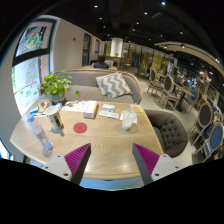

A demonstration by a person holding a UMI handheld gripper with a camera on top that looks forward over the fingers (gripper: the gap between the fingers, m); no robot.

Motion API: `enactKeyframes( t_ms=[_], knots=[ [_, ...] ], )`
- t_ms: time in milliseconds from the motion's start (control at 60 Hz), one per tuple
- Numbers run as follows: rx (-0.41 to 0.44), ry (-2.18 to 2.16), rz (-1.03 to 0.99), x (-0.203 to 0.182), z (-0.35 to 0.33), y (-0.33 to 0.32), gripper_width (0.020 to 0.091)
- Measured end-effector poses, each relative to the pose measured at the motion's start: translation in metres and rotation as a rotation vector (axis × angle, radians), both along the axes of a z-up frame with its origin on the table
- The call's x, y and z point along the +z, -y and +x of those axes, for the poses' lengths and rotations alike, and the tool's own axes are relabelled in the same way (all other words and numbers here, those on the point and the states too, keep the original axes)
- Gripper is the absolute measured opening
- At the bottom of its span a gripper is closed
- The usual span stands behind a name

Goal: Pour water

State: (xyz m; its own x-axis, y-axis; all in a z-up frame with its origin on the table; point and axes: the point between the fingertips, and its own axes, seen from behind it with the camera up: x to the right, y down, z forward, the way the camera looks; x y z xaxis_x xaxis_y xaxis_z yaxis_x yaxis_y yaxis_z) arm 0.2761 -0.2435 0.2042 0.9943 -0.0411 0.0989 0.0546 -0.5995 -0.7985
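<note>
The gripper [110, 160] hangs wide open, holding nothing, above the light wooden surface [105, 140]; a clear plastic water bottle [45, 138] stands far left, with bare wood ahead.

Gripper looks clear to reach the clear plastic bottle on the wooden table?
Probably yes. The gripper is open and empty; the clear plastic bottle stands ahead of the left finger on the wooden table, nothing between.

One bench [100, 140], one red coaster [80, 127], one plant [55, 85], one sofa [110, 88] with one striped cushion [114, 84], one grey chair [168, 130] at right.
</note>
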Motion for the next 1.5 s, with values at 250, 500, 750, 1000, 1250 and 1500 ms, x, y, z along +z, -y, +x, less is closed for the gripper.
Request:
enactKeyframes(
  t_ms=[250, 500, 750, 1000, 1250, 1500],
  knots=[
    [-0.009, 0.012, -0.027, -0.014, -0.026, 0.013, 0.0855],
    [0.013, -0.017, -0.046, -0.048, -0.120, 0.045, 0.0852],
    [0.089, -0.101, -0.004, -0.074, -0.265, 0.031, 0.0860],
    [0.079, -0.147, 0.108, -0.094, -0.332, -0.057, 0.0860],
    [0.032, -0.138, 0.171, -0.130, -0.340, -0.118, 0.0609],
    [0.032, -0.114, 0.232, -0.128, -0.342, -0.125, 0.0387]
  ],
)
